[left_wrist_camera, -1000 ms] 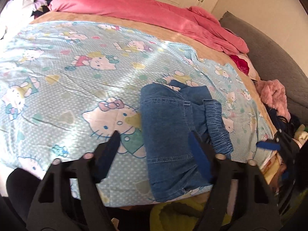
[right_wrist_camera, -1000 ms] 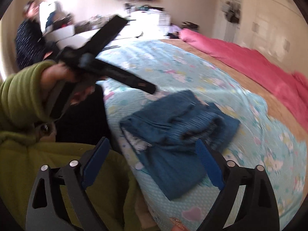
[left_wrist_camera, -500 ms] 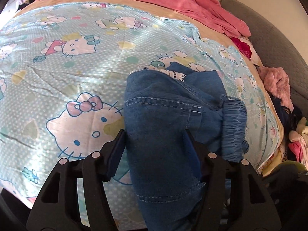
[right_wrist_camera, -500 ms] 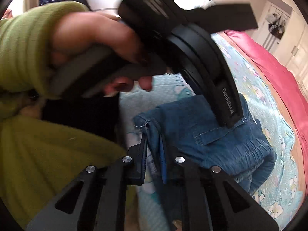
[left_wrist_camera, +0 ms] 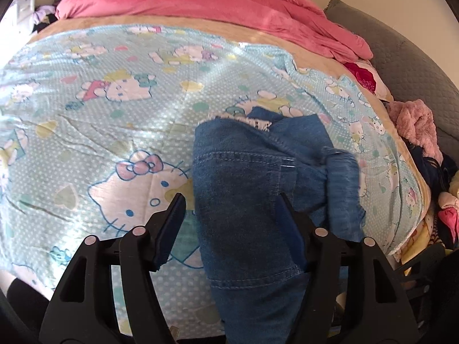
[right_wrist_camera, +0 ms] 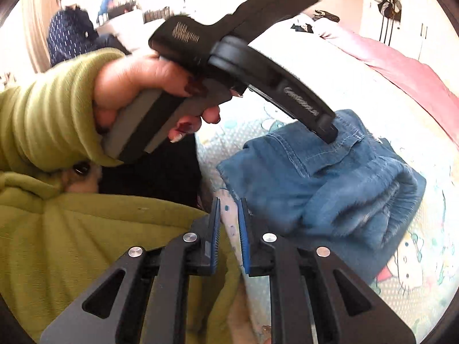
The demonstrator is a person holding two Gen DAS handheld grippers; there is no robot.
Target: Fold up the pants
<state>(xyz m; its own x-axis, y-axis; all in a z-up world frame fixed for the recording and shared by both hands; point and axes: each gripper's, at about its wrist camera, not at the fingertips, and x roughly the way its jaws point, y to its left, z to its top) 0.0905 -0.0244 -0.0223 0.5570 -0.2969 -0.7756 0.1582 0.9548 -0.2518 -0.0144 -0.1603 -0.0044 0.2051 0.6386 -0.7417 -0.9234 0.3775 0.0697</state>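
**Denim bundle at the bed's near edge, both tongs on it**

Blue denim pants [left_wrist_camera: 246, 189] lie folded into a thick bundle on the cartoon-cat sheet [left_wrist_camera: 114, 109] of the bed, close to its near edge, with the gathered waistband bunched on one side. The left tongs [left_wrist_camera: 229, 223] straddle the bundle's folded end, their jaws opening, the cloth between the pads. The right tongs [right_wrist_camera: 229, 229] are drawn nearly together at the bundle's corner; whether they pinch the denim hem or the sheet's edge is unclear. A hand [right_wrist_camera: 137, 86] in a green ribbed sleeve [right_wrist_camera: 48, 114] grips the left tool's handle. A pink quilt [left_wrist_camera: 200, 3] lies across the far side of the bed.
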